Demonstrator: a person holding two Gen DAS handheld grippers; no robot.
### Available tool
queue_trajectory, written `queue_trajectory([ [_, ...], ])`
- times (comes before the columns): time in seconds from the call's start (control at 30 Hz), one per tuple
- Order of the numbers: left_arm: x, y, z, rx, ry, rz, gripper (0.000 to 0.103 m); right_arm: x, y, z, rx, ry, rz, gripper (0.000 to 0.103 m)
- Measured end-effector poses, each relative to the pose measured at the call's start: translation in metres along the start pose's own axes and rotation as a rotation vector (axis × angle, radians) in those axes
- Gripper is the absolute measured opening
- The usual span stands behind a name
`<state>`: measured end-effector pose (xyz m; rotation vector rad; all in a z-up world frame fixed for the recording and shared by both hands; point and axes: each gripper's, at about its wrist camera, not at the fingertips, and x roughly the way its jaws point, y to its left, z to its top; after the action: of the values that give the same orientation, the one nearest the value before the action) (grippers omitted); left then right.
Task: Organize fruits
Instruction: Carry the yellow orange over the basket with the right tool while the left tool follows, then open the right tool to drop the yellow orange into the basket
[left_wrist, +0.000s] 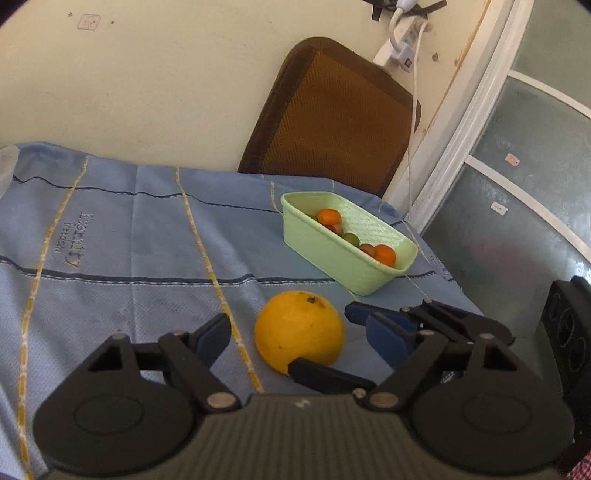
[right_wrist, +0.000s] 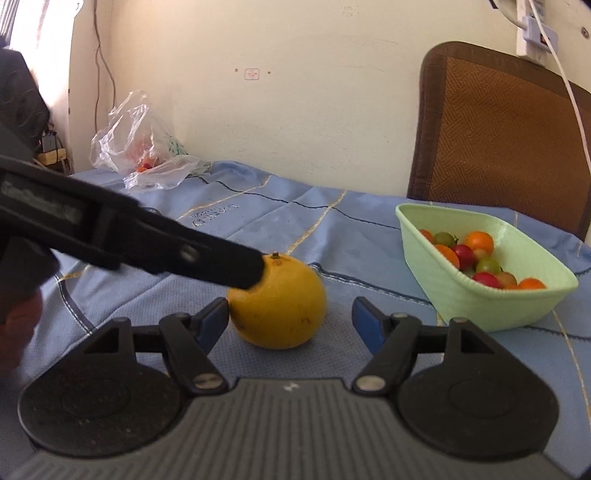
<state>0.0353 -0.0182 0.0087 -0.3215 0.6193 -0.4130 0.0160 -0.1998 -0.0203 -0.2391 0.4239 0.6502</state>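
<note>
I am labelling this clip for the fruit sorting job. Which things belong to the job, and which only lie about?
Belong to the job:
large round yellow-orange citrus fruit
pale green plastic basket
small red, orange and green fruits inside it

Only lying about:
crumpled clear plastic bag
brown woven mat against the wall
white cable

soft daylight fills both views. the orange (left_wrist: 299, 328) casts a faint shadow on the blue cloth (left_wrist: 129, 258). fisheye bending curves the window frame (left_wrist: 476, 110), corners go dark, and the near black arm (right_wrist: 129, 236) is blurred.
</note>
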Motion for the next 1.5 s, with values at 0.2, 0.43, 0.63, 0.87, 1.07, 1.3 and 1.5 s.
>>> queue_trajectory([
  [0.2, 0.023, -0.001, 0.0, -0.036, 0.065, 0.014, 0.063, 0.011, 0.005, 0.004, -0.066, -0.016, 0.031, 0.064],
  [0.43, 0.034, -0.038, 0.052, 0.008, 0.008, -0.023, 0.062, -0.011, -0.032, 0.023, -0.01, -0.165, -0.037, 0.063],
  [0.63, 0.095, -0.088, 0.101, 0.114, -0.002, -0.057, 0.063, -0.017, -0.092, 0.04, 0.04, -0.242, -0.188, 0.063],
  [0.87, 0.155, -0.094, 0.105, 0.119, 0.068, -0.028, 0.063, 0.012, -0.147, 0.031, 0.189, -0.174, -0.193, 0.063],
  [1.07, 0.17, -0.084, 0.099, 0.088, 0.105, -0.017, 0.063, 0.027, -0.151, 0.028, 0.208, -0.107, -0.18, 0.064],
  [1.3, 0.138, -0.092, 0.1, 0.134, 0.004, 0.045, 0.065, 0.012, -0.143, 0.017, 0.174, -0.169, -0.21, 0.065],
  [1.5, 0.066, -0.095, 0.083, 0.188, -0.124, 0.165, 0.079, -0.021, -0.132, 0.015, 0.211, -0.25, -0.245, 0.069],
])
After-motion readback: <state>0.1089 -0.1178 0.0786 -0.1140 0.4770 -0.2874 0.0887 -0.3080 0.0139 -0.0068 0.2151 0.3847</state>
